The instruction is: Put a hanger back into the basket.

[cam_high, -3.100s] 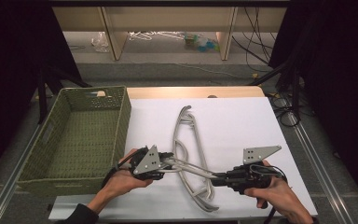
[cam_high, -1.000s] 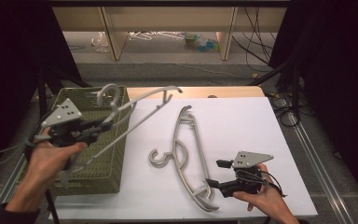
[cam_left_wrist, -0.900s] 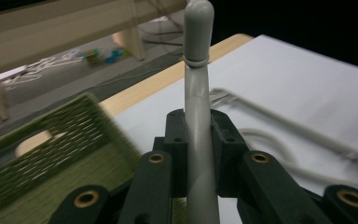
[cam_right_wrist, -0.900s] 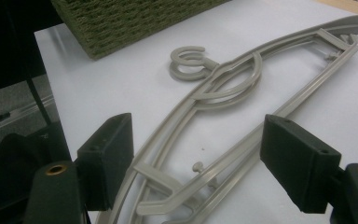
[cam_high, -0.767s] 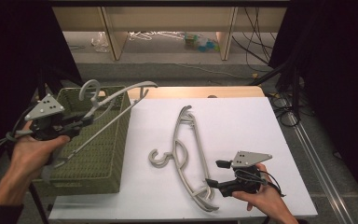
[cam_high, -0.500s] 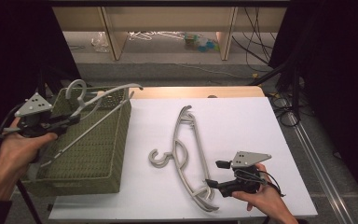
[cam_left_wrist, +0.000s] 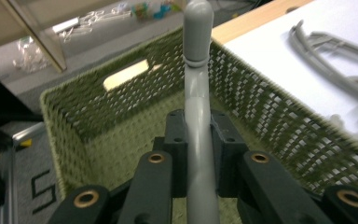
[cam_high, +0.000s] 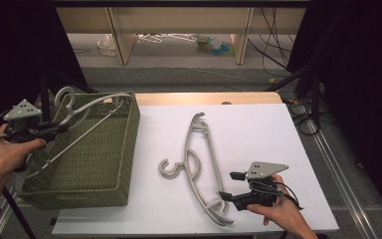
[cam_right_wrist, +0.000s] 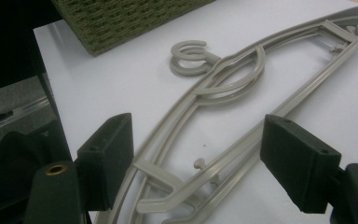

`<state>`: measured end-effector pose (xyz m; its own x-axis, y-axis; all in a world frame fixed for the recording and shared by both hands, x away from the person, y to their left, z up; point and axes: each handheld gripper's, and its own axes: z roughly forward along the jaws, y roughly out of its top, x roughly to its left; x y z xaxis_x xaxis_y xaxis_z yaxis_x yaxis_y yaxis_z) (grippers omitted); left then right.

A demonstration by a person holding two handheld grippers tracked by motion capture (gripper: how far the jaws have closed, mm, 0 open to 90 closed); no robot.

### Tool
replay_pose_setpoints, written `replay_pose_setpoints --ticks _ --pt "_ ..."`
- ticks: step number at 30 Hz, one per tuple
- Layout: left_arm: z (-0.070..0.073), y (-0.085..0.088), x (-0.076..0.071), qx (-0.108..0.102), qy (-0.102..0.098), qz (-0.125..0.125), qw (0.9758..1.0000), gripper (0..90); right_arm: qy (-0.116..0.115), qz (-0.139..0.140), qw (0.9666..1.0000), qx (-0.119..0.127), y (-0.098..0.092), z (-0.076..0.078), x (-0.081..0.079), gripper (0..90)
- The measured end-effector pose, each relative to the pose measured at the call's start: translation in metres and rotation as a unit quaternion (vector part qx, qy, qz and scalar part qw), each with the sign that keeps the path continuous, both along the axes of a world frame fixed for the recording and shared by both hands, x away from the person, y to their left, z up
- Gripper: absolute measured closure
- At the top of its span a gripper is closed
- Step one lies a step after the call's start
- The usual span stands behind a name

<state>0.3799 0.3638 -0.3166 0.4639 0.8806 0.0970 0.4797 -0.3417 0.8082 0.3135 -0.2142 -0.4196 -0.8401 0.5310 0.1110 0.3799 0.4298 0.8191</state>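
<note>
My left gripper (cam_high: 55, 130) is shut on the neck of a grey plastic hanger (cam_high: 99, 102) and holds it tilted over the left side of the green woven basket (cam_high: 134, 129). In the left gripper view the jaws clamp the hanger's stem (cam_left_wrist: 198, 116), with the basket's inside (cam_left_wrist: 107, 135) beyond. A second grey hanger (cam_high: 199, 154) lies flat on the white table (cam_high: 263, 129). My right gripper (cam_high: 230, 185) rests open at this hanger's lower end. In the right gripper view its gripper (cam_right_wrist: 200, 163) has the pads wide apart, with the hanger (cam_right_wrist: 242, 79) on the table past them.
The basket stands at the table's left edge, partly overhanging. A wooden strip (cam_high: 204, 98) borders the table's far side. Cables (cam_high: 303, 112) and dark stands lie to the right. A shelf unit (cam_high: 179, 20) stands on the floor behind.
My left hand has carried the hanger leftward and a little lower, so it hangs over the basket's left part. The right gripper and the hanger on the table have not moved.
</note>
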Motion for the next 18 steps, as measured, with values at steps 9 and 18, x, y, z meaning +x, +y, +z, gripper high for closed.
replay_pose_setpoints --ticks 9,18 --pt "-0.020 0.010 0.022 0.029 0.047 -0.003 0.9985 78.6 0.012 0.002 0.9999 -0.002 0.000 -0.001 0.001 26.8" --pt "-0.050 0.001 0.042 0.034 0.076 0.001 0.9966 78.5 0.011 0.004 0.9999 -0.004 0.000 -0.002 0.002 26.8"
